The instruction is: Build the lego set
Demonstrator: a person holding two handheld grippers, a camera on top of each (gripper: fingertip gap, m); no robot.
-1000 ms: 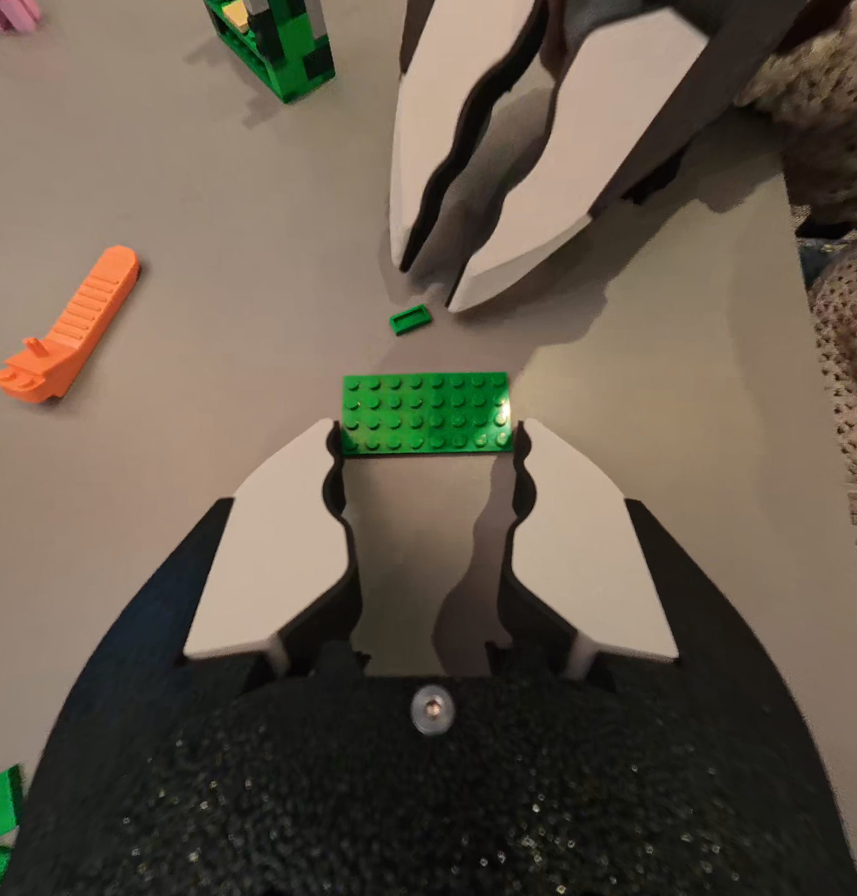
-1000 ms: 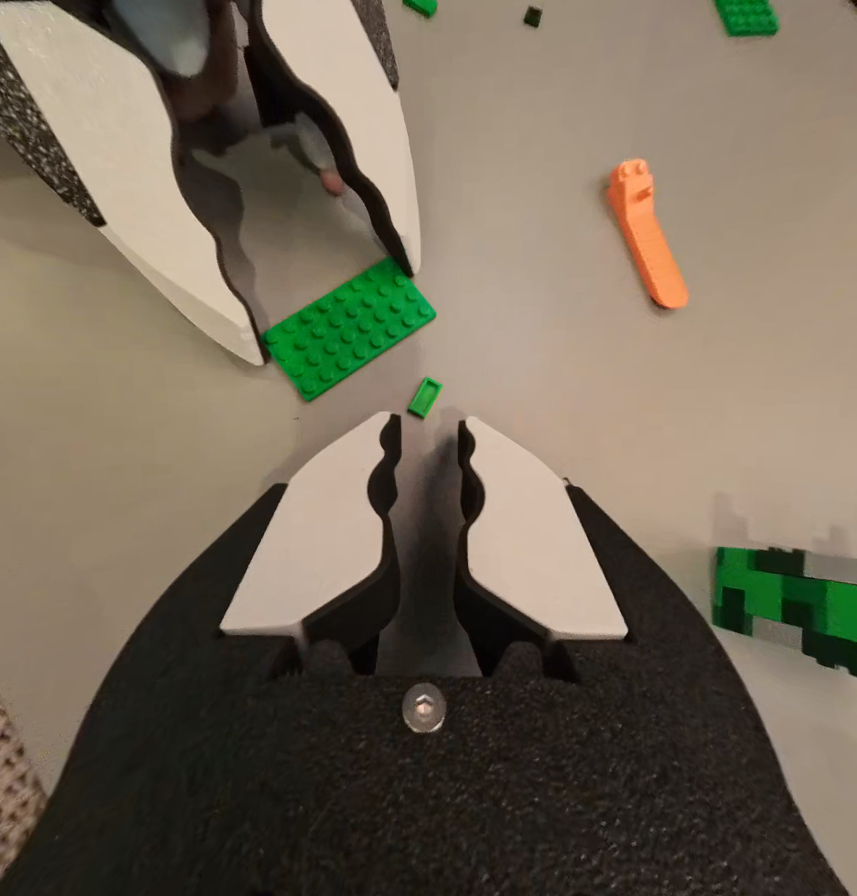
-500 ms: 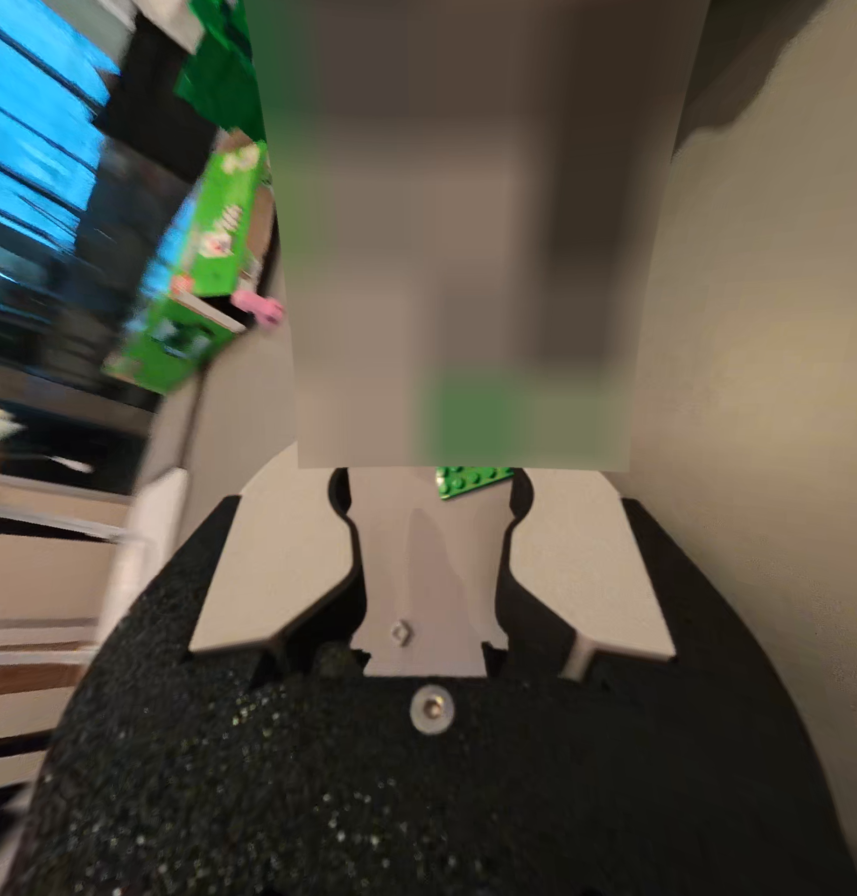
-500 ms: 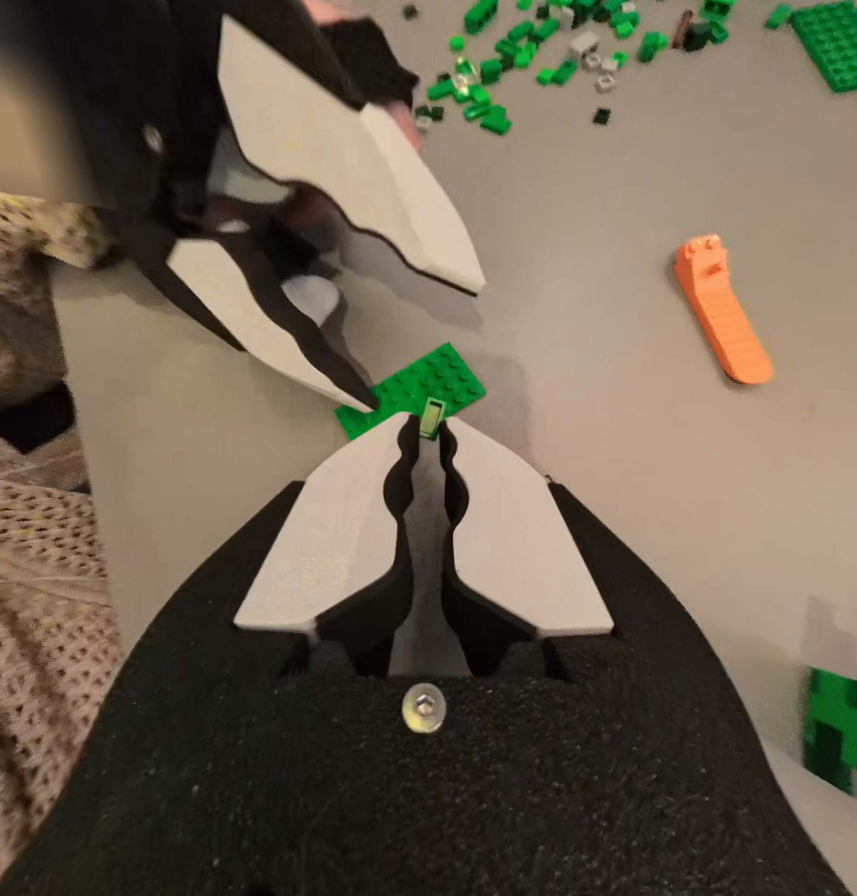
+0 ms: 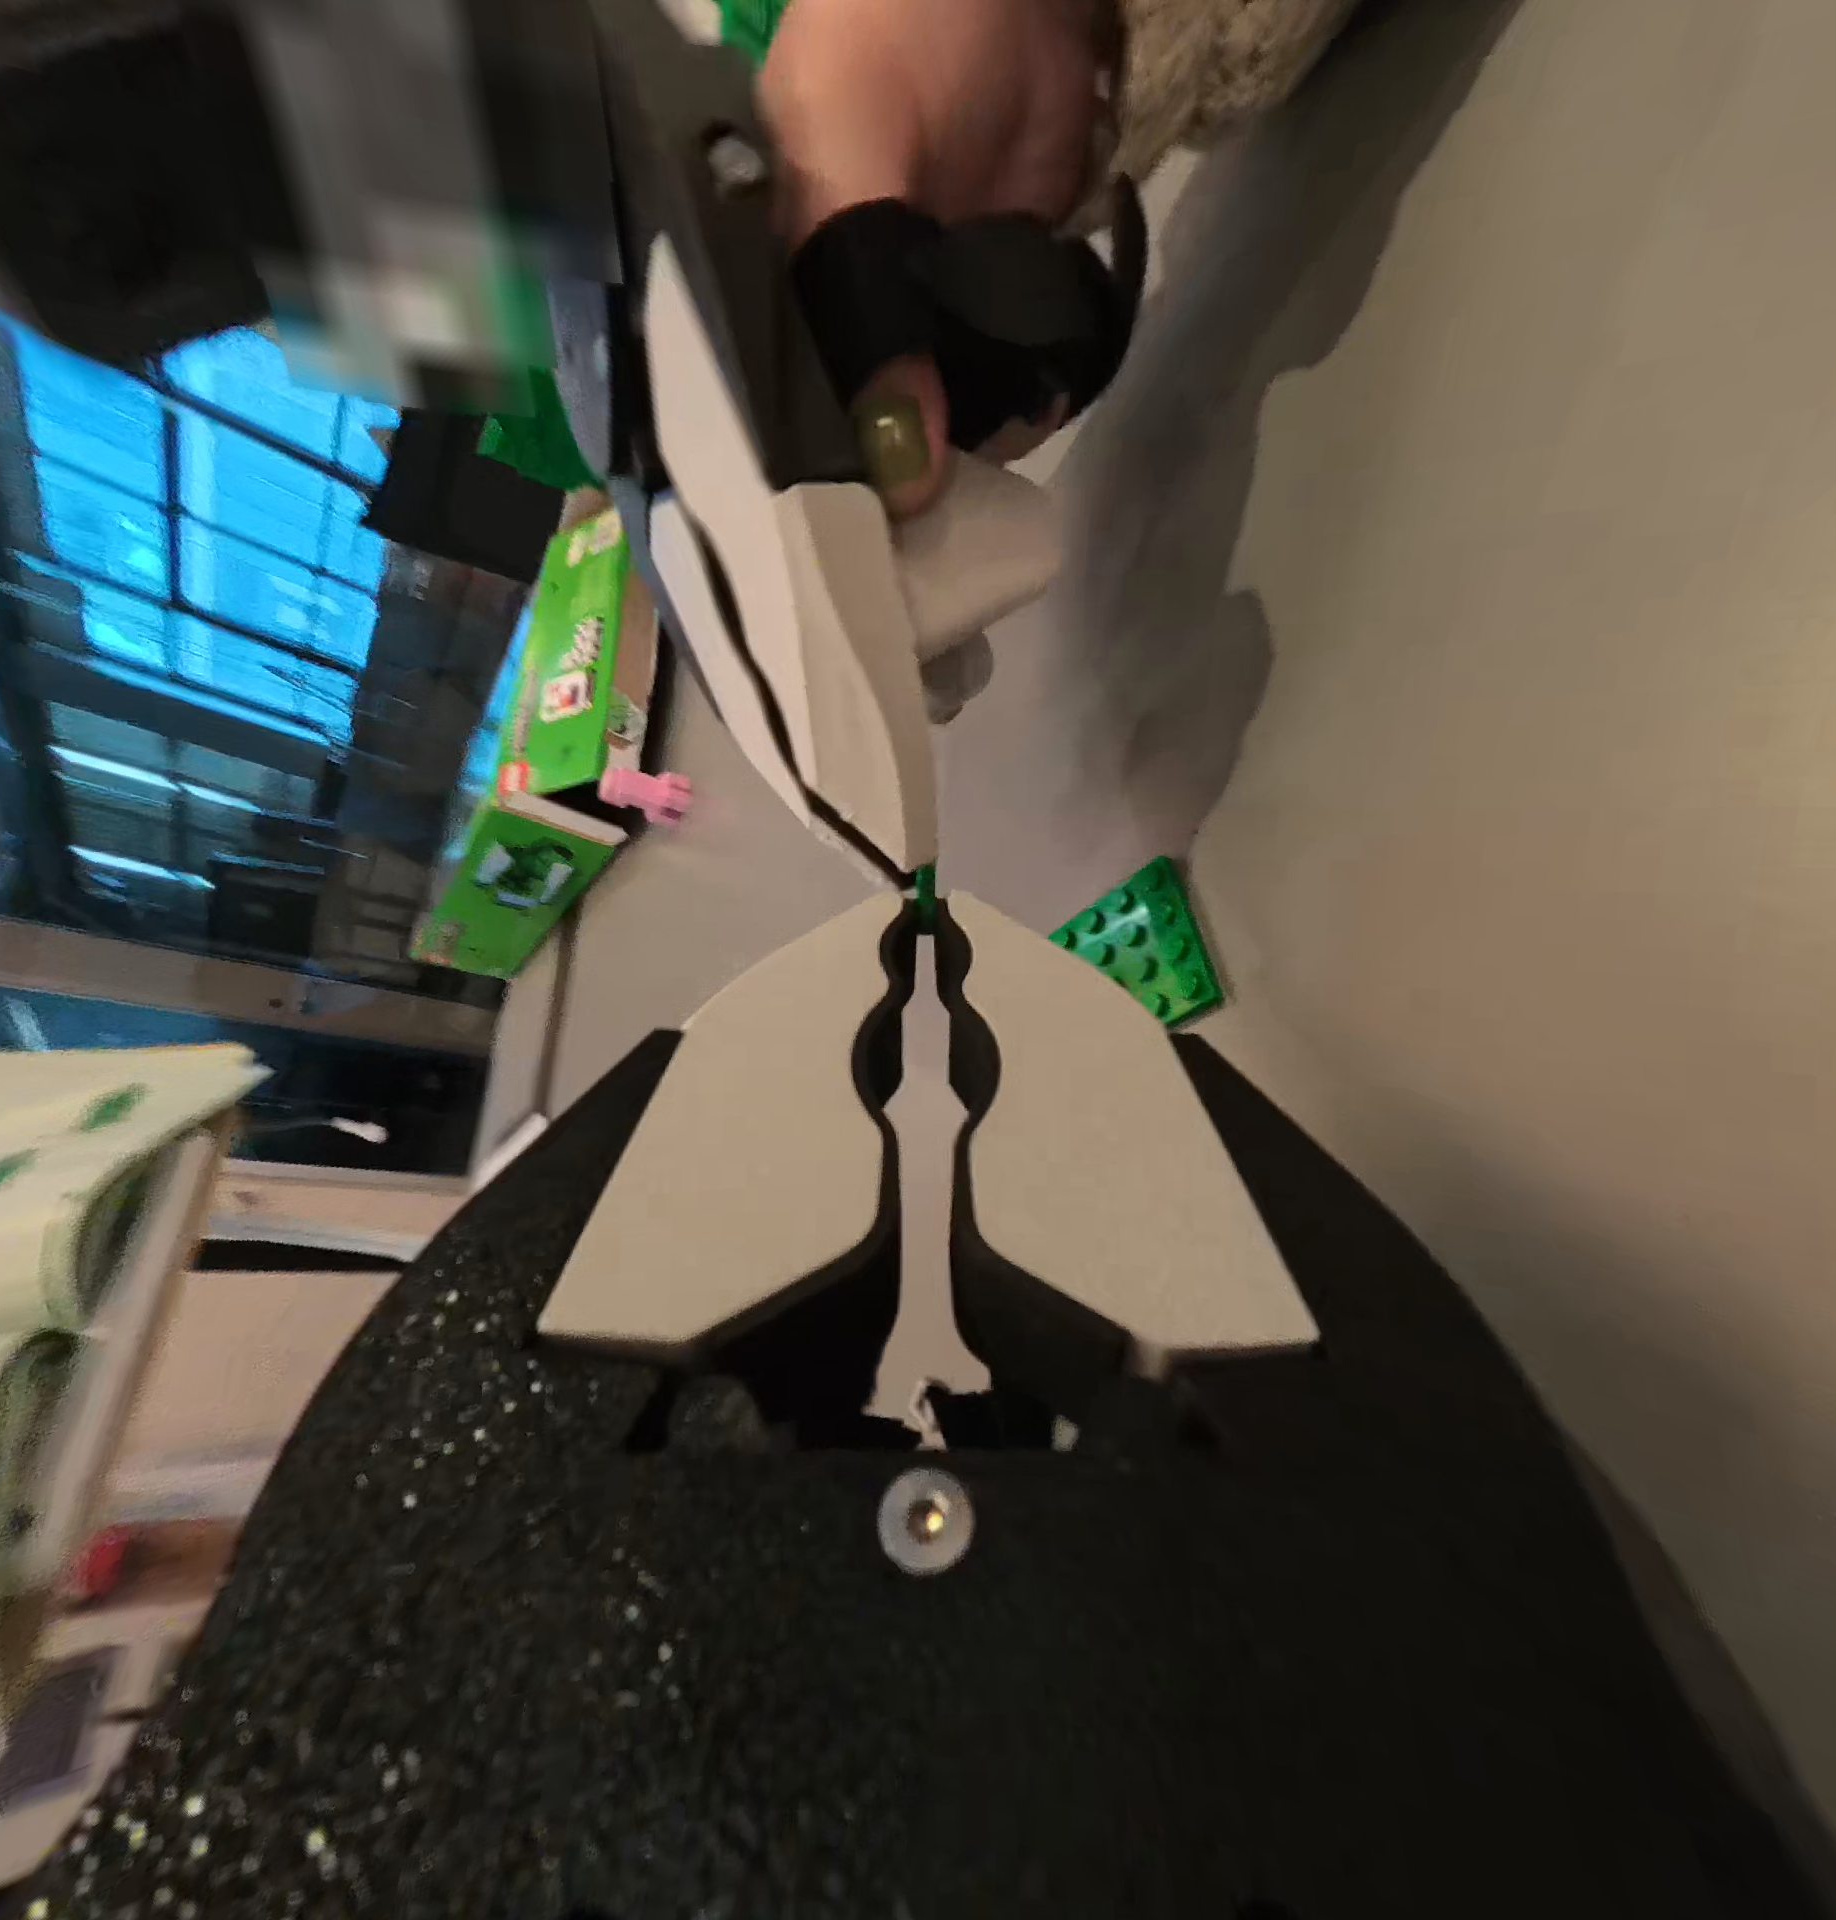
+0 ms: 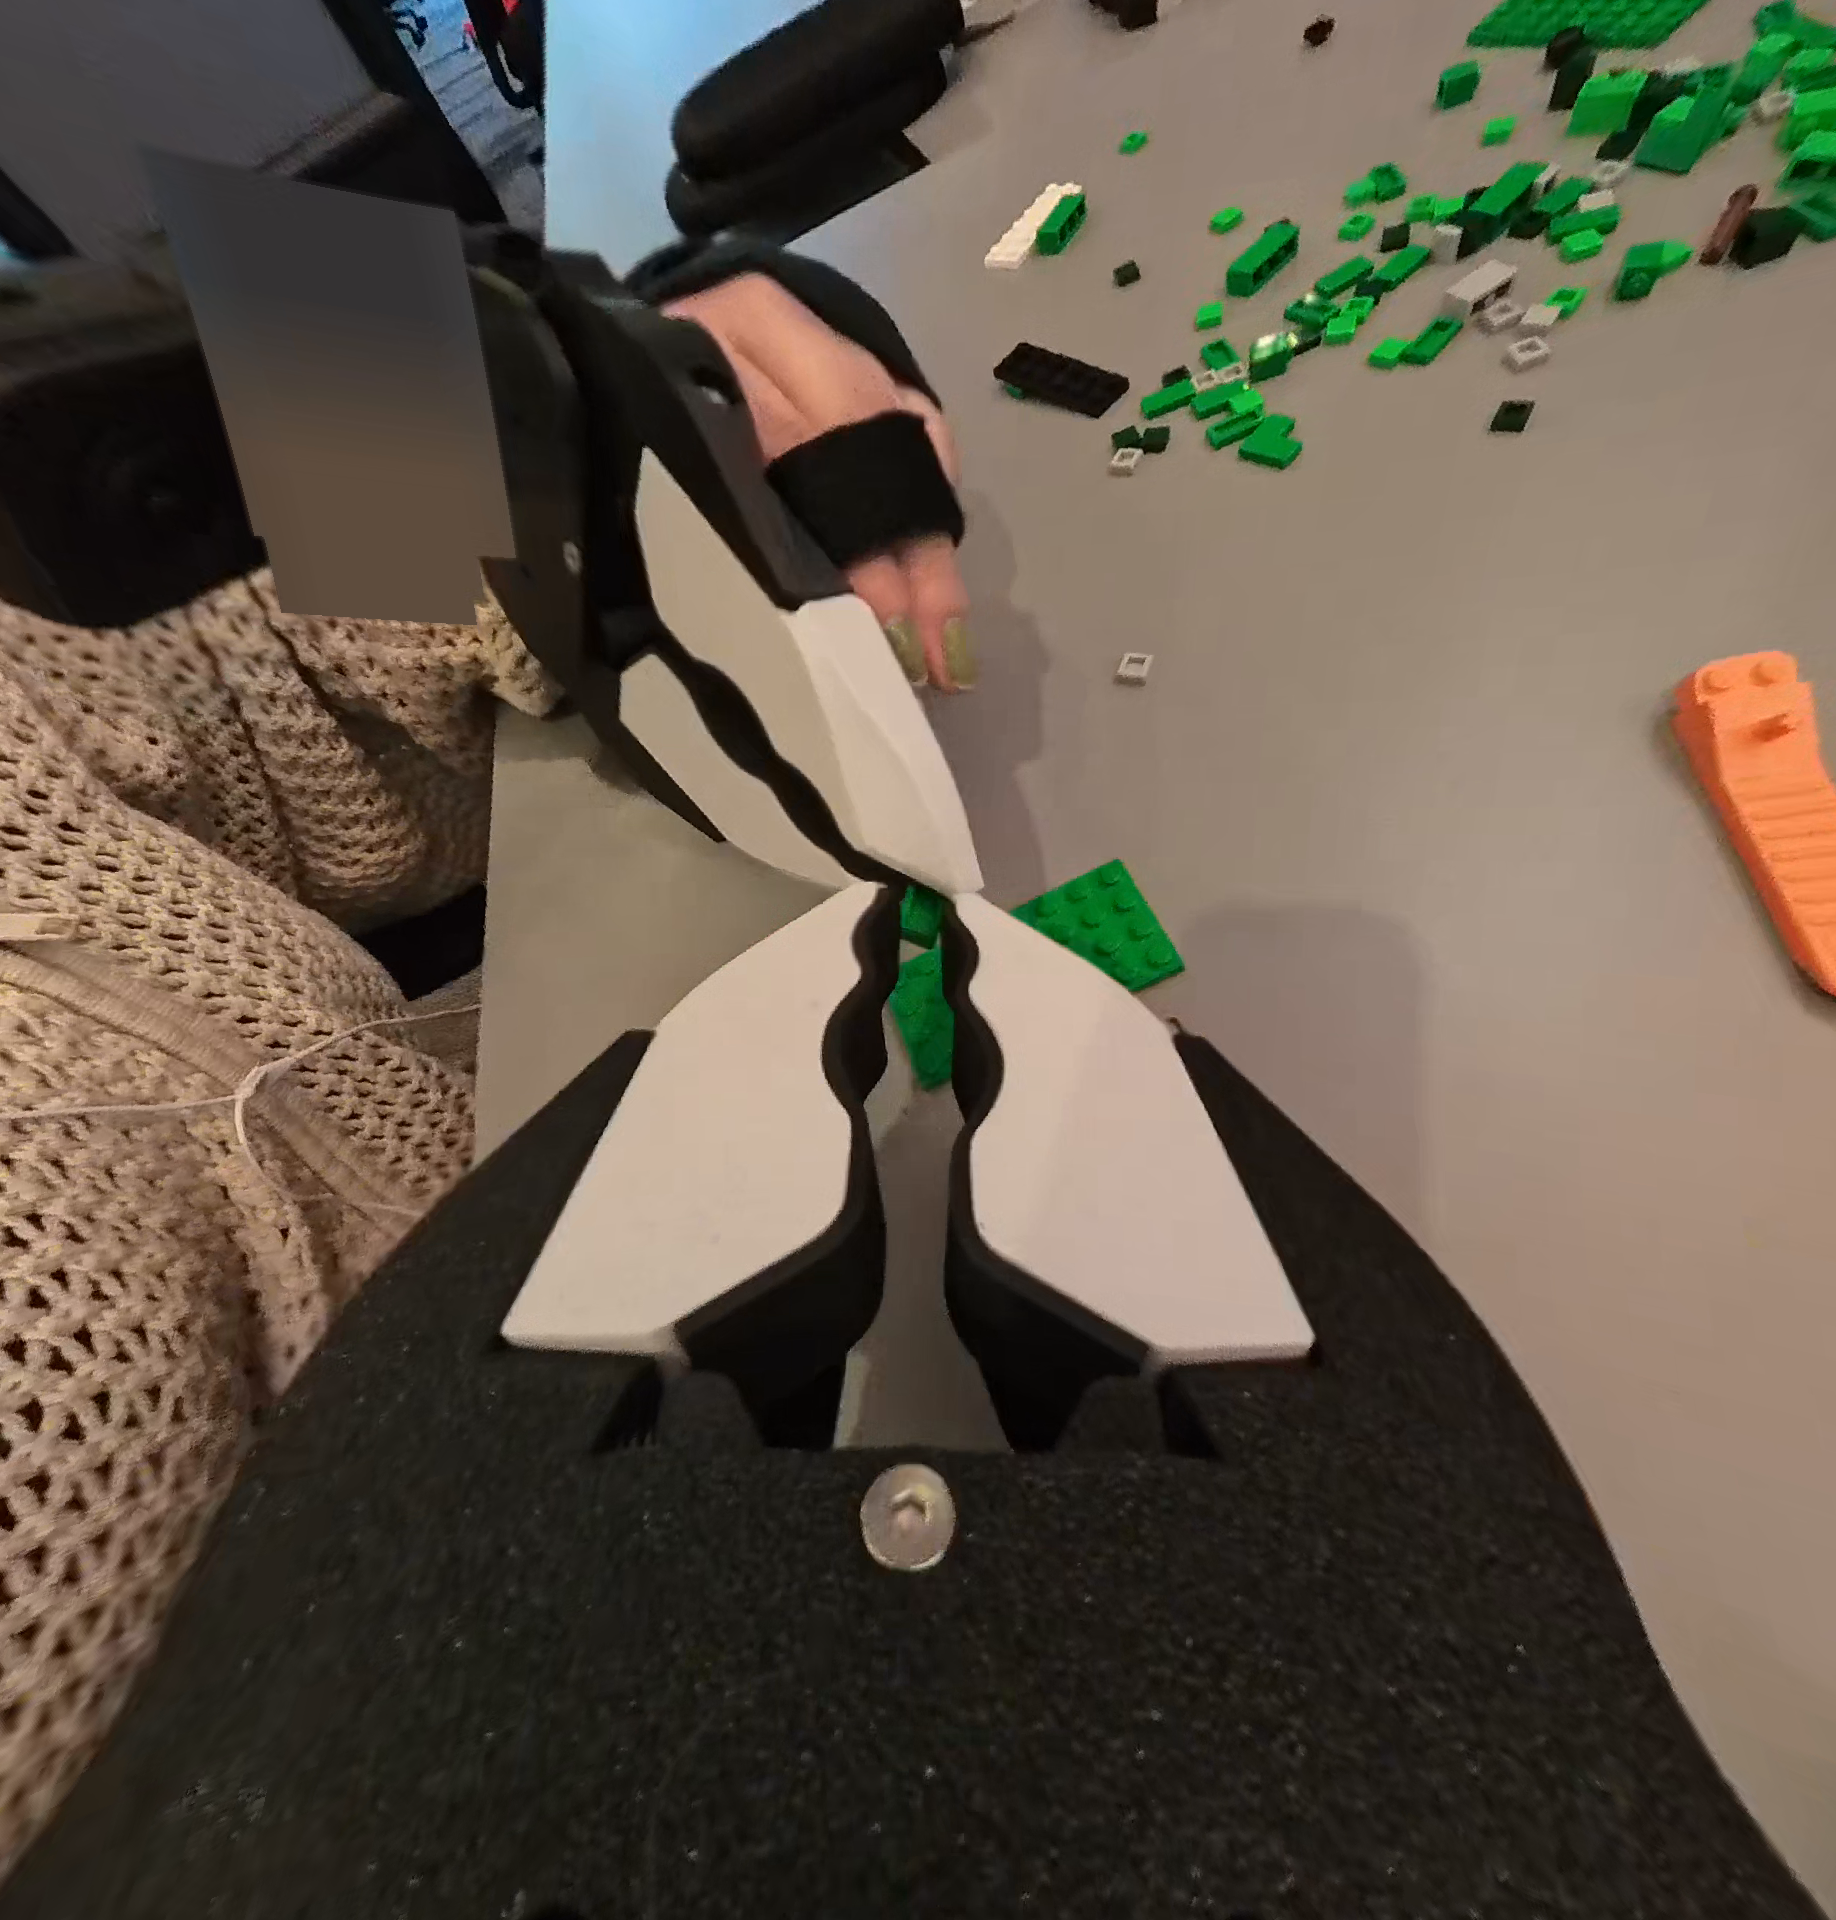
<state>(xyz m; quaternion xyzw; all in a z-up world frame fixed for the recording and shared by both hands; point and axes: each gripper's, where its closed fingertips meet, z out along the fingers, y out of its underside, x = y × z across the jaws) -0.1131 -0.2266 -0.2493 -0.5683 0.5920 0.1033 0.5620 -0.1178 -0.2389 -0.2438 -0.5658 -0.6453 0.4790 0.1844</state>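
My two grippers meet tip to tip above the grey table [image 6: 1413, 1143]. My right gripper [image 6: 919, 902] is shut on a small green tile [image 6: 920, 920]. My left gripper [image 5: 924, 916] is closed to a narrow gap, with the same tile [image 5: 926, 894] pinched at its tips. In the left wrist view the right gripper [image 5: 901, 878] reaches in from above, held by a hand. In the right wrist view the left gripper [image 6: 924, 883] comes in from the upper left. A green studded plate [image 6: 1101, 925] lies on the table just behind the tips; it also shows in the left wrist view [image 5: 1142, 940].
An orange brick separator [image 6: 1787, 821] lies to the right. Several loose green, grey and black bricks [image 6: 1516, 239] are scattered at the back, with a black plate [image 6: 1059, 379] and a grey tile [image 6: 1132, 668] nearer. A green box [image 5: 550, 769] and a pink piece [image 5: 644, 795] stand farther off.
My right gripper closed on the small green tile and lifted it. My left gripper left the green plate, turned on its side and closed its tips on the tile.
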